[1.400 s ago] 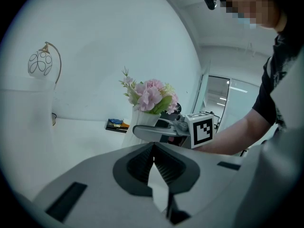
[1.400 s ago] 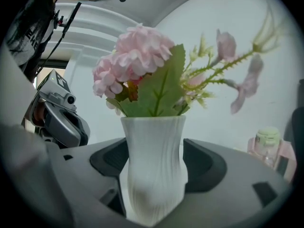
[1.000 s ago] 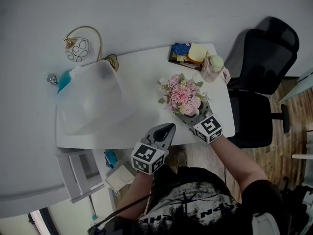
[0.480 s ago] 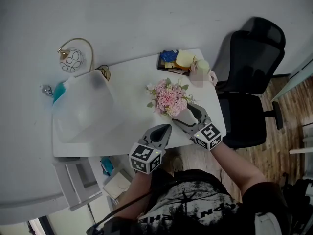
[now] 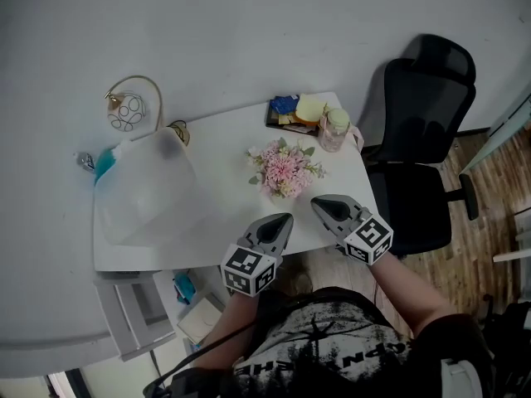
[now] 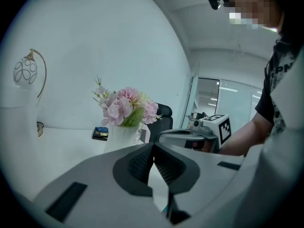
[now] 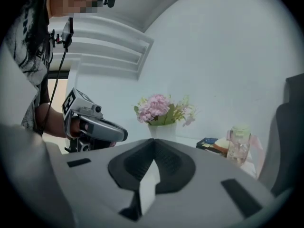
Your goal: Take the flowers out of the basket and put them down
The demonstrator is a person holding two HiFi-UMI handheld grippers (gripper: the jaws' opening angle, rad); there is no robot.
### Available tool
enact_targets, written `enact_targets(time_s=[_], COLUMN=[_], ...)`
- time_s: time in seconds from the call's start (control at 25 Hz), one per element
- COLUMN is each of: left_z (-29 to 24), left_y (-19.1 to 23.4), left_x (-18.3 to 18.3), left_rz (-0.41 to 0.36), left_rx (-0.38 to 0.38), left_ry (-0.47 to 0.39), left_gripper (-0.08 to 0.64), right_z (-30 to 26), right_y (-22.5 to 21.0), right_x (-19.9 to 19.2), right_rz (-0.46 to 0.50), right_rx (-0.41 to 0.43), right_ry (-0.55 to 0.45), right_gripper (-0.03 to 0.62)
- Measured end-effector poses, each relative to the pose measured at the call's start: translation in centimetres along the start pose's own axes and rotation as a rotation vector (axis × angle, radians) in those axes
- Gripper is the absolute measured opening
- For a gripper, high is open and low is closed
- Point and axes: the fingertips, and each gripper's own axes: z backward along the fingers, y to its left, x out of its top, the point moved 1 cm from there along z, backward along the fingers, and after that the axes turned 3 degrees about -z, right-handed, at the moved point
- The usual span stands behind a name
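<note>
Person: at the near edge of the table, in a dark printed shirt, one gripper in each hand.
Left gripper: low over the near edge of the table, pointing toward the flowers; its jaws are pressed together at the tips with nothing between them.
Right gripper: just beside the left one, near the table's front right corner; its jaws have just been closing and now meet, and nothing is caught between them.
Flowers: a pink and white bunch with green leaves, just past both gripper tips and touched by neither.
Vase: white and upright on the table, holding the flowers.
Large pale container: takes up the left half of the table, well apart from the flowers; blurred, so what it is made of cannot be told.
Jar: clear with a pale green lid, at the far right corner of the table.
Tray: dark, just left of the jar, holding blue and yellow pieces.
Lamp: a gold arc with a round patterned shade, at the far left against the wall.
Chair: black office chair, to the right of the table.
</note>
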Motion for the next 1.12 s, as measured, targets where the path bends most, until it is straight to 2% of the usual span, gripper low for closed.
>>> enact_targets(time_s=[0.24, 0.64, 1.12], left_z=[0.5, 1.4, 1.4], left_y=[0.0, 0.9, 1.6], left_x=[0.2, -0.4, -0.4], left_rz=[-0.001, -0.008, -0.005], left_rx=[0.006, 0.043, 0.055], left_ry=[-0.008, 0.0, 0.002], left_gripper=[0.014, 0.014, 0.014], right_z=[1.3, 3.2, 2.4], right_y=[0.8, 0.2, 0.4], right_x=[0.0, -0.6, -0.8], right_rz=[-0.049, -0.029, 0.011], right_rx=[0.007, -0.021, -0.019], right_ry=[0.011, 0.054, 0.082], right_gripper=[0.015, 0.015, 0.015])
